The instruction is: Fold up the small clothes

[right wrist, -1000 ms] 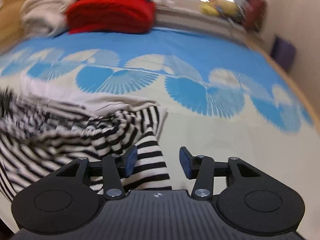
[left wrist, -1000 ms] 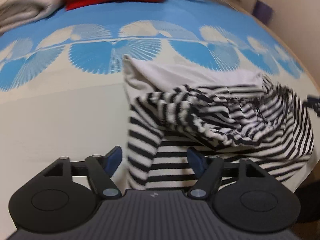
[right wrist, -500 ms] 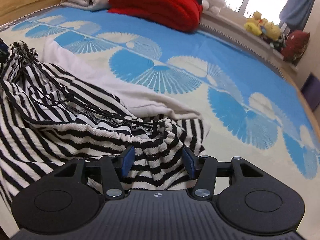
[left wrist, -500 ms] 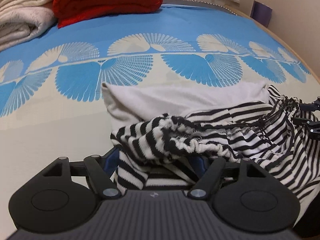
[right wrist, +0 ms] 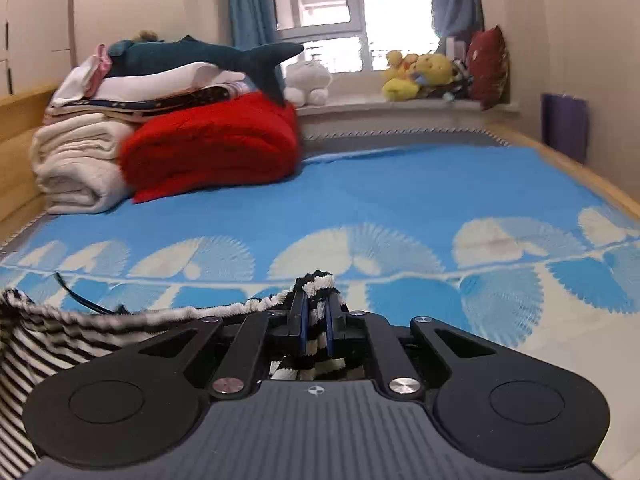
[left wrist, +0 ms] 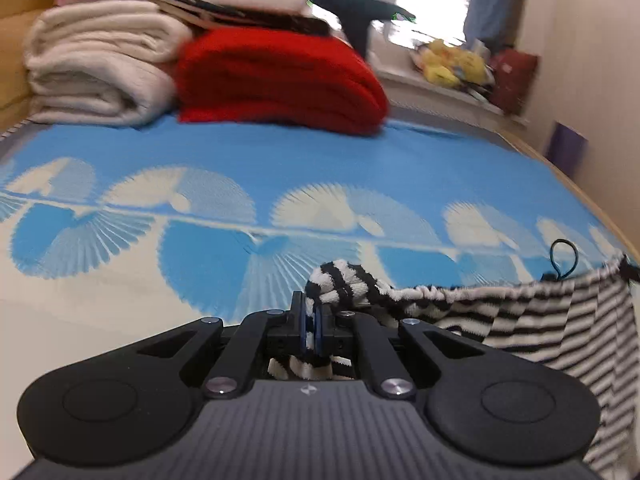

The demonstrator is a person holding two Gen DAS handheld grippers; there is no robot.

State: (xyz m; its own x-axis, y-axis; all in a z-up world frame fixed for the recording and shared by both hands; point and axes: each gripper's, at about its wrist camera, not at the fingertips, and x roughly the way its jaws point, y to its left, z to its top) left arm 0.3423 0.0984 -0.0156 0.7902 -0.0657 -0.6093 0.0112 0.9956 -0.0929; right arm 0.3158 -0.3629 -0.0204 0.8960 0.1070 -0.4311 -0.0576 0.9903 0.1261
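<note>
Fingers of your left gripper [left wrist: 310, 320] are pinched tight on one end of the striped garment [left wrist: 520, 320]; your right gripper [right wrist: 316, 316] clamps the other end. You hold its gathered edge stretched between them, above the near part of the blue bedspread [right wrist: 400, 200]. No fold shows yet: laying it flat and folding are all left.

Both cameras ride low and close over the bed [left wrist: 360, 168], each looking forward past its own claw. Both views share the red blanket [left wrist: 280, 76] and window [right wrist: 360, 12].
</note>
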